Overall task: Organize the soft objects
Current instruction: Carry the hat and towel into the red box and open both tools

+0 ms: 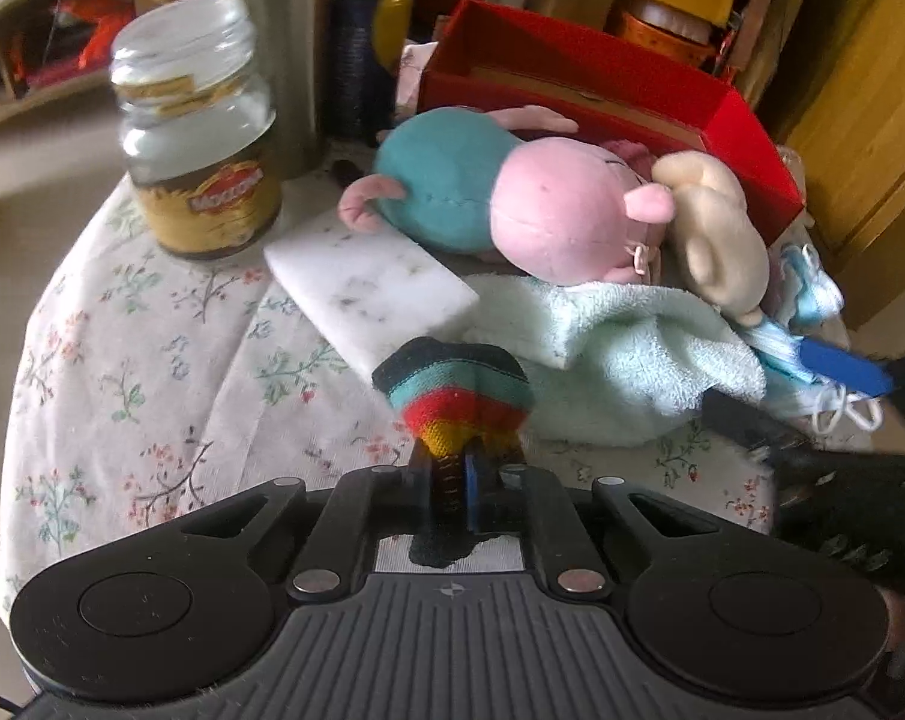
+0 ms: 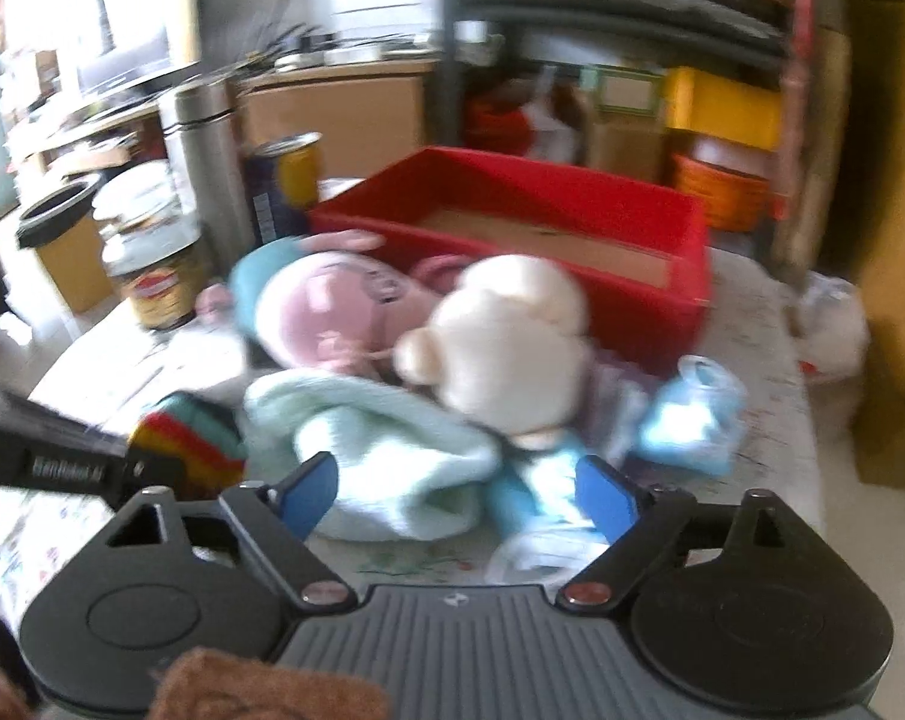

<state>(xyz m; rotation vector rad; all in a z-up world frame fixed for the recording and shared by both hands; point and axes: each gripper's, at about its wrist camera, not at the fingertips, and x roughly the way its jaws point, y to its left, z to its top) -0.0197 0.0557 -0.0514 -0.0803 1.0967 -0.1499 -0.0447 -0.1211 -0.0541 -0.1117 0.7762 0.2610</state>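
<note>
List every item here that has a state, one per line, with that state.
left gripper: shut on the striped sock
right gripper: open, over the mint towel
glass jar: upright, lid off
red box: open, nothing soft visible inside
pig plush: lying on its side
cream plush: resting on the towel

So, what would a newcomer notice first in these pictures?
Probably the pink and teal plush pig, lying in front of the red box beside a cream plush toy on a pale green towel. Nearer, the left gripper is shut on a rainbow-striped sock, while the right gripper is open over the towel.
</note>
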